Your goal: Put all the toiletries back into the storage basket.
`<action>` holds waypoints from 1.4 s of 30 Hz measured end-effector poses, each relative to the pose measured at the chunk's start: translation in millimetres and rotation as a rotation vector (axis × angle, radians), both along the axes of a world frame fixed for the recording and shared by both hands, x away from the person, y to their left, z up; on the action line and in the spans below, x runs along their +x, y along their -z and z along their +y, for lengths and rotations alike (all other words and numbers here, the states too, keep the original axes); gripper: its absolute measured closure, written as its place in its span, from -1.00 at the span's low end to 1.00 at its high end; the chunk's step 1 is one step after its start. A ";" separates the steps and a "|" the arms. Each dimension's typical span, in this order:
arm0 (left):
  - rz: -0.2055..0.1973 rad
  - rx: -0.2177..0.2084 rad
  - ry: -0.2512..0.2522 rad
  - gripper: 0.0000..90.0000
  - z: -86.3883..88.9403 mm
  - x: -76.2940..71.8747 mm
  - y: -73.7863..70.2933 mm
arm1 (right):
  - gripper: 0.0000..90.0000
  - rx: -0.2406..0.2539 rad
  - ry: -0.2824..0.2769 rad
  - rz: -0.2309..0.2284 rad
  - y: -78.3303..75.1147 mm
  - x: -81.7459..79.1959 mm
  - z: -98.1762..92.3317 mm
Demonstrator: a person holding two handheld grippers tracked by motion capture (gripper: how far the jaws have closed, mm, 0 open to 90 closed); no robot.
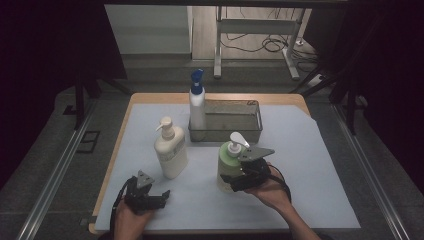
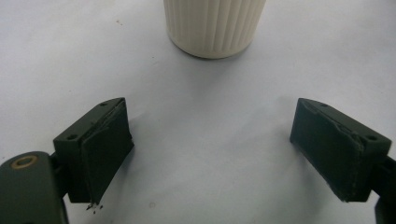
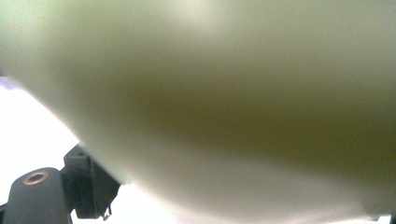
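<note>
Open sheet (image 1: 300, 165) right of green bottle (image 1: 227, 167); cream bottle (image 1: 170, 150) blocking left.

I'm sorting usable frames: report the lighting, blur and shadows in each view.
High view: dim, dark surroundings, evenly lit white table cover. Left gripper view: bright, sharp, soft shadow under the ribbed cream plastic bottle. Right gripper view: pale green round bottle very close, blurred, cover overexposed.

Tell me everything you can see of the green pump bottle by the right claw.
The green bottle is a round, pale green, plastic-looking container with a white pump head whose spout points right. It stands upright on the white sheet, just in front of the wire basket. The right claw sits around its lower body from the right side; in the right gripper view the bottle's wall is close and blurred between the jaws, so whether the pads press on it cannot be told.
</note>
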State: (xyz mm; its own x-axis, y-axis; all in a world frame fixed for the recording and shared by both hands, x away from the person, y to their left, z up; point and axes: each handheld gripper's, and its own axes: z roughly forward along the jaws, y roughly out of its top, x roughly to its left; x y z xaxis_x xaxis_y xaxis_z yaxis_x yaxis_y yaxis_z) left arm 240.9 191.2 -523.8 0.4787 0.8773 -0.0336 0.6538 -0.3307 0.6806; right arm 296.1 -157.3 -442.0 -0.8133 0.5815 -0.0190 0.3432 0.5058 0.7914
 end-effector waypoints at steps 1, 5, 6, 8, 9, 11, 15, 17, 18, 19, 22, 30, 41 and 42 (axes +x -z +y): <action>0.000 0.000 0.000 -0.74 0.0 0.0 0.0 | -0.74 -0.006 0.006 0.004 -0.7 -0.1 0.5; 0.000 0.000 0.000 -0.74 0.0 0.0 0.0 | -0.73 -0.018 0.012 0.011 -2.2 -0.2 1.6; 0.000 0.000 0.000 -0.74 0.0 0.0 0.0 | -0.73 -0.020 0.012 0.015 -2.8 -0.1 1.7; 0.000 0.000 0.000 -0.74 0.0 0.0 0.0 | -0.73 -0.024 0.012 0.024 -4.5 0.4 1.5; 0.000 0.000 0.000 -0.74 0.0 0.0 0.0 | -0.73 -0.024 0.014 0.028 -6.0 0.3 1.2; 0.000 0.000 0.000 -0.74 0.0 0.0 0.0 | -0.73 -0.021 0.013 0.023 -10.0 0.1 -0.1; 0.001 0.000 0.000 -0.74 -0.1 0.1 -0.1 | -0.73 -0.016 0.018 0.020 -20.8 0.7 -2.4; 0.001 0.000 0.000 -0.74 0.0 0.1 -0.1 | -0.73 -0.020 0.021 0.011 -25.8 1.1 -3.1; 0.001 0.000 0.000 -0.74 0.0 0.1 -0.2 | -0.73 -0.021 0.023 0.009 -28.1 1.5 -3.3; 0.001 0.000 0.000 -0.74 0.0 0.1 -0.1 | -0.73 -0.021 0.026 0.006 -30.8 2.3 -3.5; 0.002 0.000 0.000 -0.74 0.0 0.1 -0.2 | -0.73 -0.021 0.027 -0.001 -36.9 4.5 -3.7; 0.001 0.000 0.000 -0.74 0.0 0.1 -0.1 | -0.73 -0.025 0.035 -0.016 -49.8 13.0 -0.2; 0.001 0.000 0.001 -0.74 0.0 0.1 -0.2 | -0.73 -0.030 0.057 -0.031 -64.1 31.1 6.9; 0.001 0.000 0.000 -0.74 0.0 0.1 -0.1 | -0.73 -0.029 0.061 -0.033 -65.7 32.7 7.3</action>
